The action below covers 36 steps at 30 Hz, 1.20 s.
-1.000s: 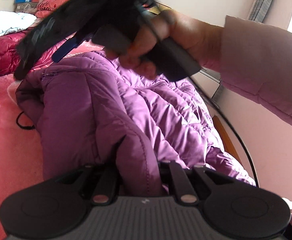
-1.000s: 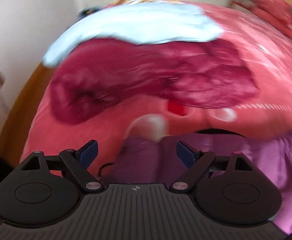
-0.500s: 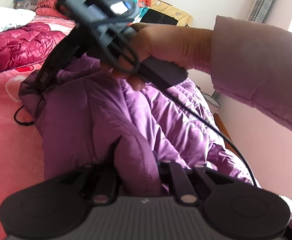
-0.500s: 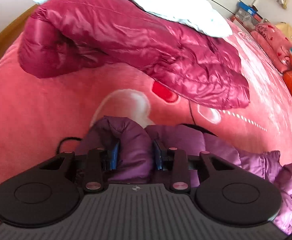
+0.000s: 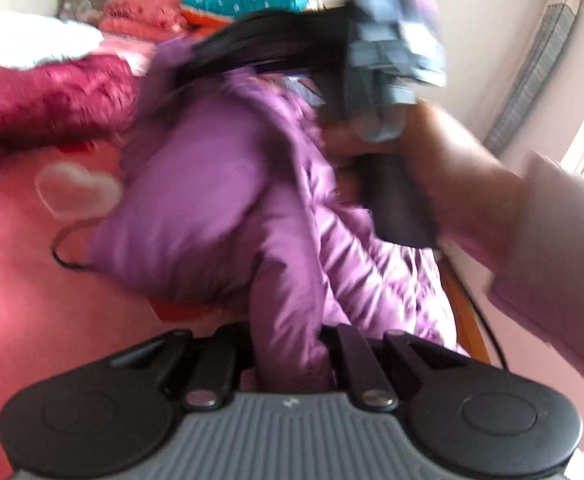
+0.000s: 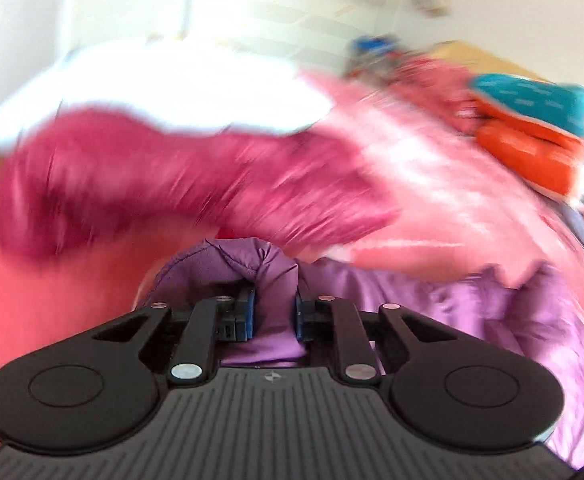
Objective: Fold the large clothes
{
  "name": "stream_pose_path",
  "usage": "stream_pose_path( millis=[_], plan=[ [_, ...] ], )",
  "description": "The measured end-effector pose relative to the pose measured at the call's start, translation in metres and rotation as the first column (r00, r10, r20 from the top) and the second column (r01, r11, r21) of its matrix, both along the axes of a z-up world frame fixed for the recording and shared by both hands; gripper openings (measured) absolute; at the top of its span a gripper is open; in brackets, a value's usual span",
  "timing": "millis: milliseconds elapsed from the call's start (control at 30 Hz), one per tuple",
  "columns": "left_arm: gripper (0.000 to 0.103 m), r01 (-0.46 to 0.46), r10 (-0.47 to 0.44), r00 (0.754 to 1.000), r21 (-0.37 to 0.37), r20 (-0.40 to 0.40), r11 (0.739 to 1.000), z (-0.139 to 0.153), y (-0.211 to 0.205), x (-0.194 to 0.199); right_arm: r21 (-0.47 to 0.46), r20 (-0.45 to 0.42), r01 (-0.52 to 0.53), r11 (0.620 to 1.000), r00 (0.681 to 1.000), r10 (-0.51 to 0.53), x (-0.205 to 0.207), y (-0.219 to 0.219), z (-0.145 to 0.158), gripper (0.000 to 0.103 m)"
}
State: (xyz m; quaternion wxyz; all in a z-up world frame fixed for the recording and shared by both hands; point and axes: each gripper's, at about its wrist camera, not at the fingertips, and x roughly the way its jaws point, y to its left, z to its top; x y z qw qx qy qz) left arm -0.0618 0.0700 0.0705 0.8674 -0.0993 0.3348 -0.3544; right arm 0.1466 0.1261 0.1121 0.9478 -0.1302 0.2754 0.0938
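Observation:
A purple puffer jacket [image 5: 220, 200] lies bunched on a pink bed cover [image 5: 32, 300]. My left gripper [image 5: 286, 344] is shut on a fold of the jacket at its near edge. My right gripper [image 6: 274, 312] is shut on another padded fold of the same jacket [image 6: 492, 312]. In the left wrist view the right gripper's body [image 5: 388, 64] and the hand holding it hang above the jacket's far end. Both views are blurred by motion.
A crimson puffer jacket [image 6: 152, 184] lies across the bed behind the purple one, with a white garment [image 6: 164, 92] beyond it. Teal and orange pillows [image 6: 532, 128] sit at the far right. The bed's wooden edge [image 5: 464, 320] and a wall are to the right.
The right gripper, open a second ago, closed on the purple jacket and has now lifted it. The jacket is raised and bunched higher; both cameras swing fast.

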Motion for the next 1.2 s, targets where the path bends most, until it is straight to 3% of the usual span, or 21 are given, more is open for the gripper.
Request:
stream_pose_path(
  millis=[133,333,467,533,700,833,933,1067,1200],
  plan=[
    [0.007,-0.095,0.096,0.995,-0.036,0.033,0.995,0.024,0.007,-0.002,0.209,0.168,0.160,0.965,0.966,-0.197,-0.043,-0.048,0.057,0.019],
    [0.007,-0.187,0.196,0.978,-0.111,0.077,0.976,0.065,0.003,-0.013,0.502,0.274,0.234,0.833,0.870,-0.409,-0.133,-0.116,0.113,0.014],
    [0.007,-0.188,0.209,0.966,-0.145,0.150,0.971,0.094,-0.017,-0.026,0.589,0.350,0.221,0.777,0.797,-0.492,-0.195,-0.136,0.133,0.012],
    [0.007,-0.187,0.219,0.959,-0.178,0.179,0.966,0.114,-0.021,-0.031,0.616,0.391,0.224,0.755,0.745,-0.540,-0.226,-0.143,0.141,0.012],
    [0.007,-0.171,0.244,0.924,-0.251,0.295,0.953,0.172,-0.020,-0.048,0.644,0.485,0.210,0.735,0.632,-0.605,-0.297,-0.156,0.168,0.010],
    [0.007,-0.143,0.268,0.868,-0.306,0.418,0.941,0.219,-0.018,-0.068,0.623,0.588,0.171,0.764,0.542,-0.600,-0.349,-0.151,0.203,0.010],
    [0.007,-0.118,0.290,0.813,-0.345,0.505,0.931,0.254,-0.011,-0.082,0.599,0.663,0.130,0.790,0.472,-0.580,-0.394,-0.150,0.235,0.010],
    [0.007,-0.087,0.316,0.727,-0.376,0.610,0.923,0.305,-0.002,-0.102,0.563,0.742,0.074,0.823,0.394,-0.542,-0.433,-0.136,0.269,0.010],
    [0.007,-0.057,0.334,0.607,-0.380,0.721,0.923,0.345,0.005,-0.127,0.508,0.814,0.036,0.861,0.306,-0.493,-0.471,-0.119,0.298,0.010]
  ],
)
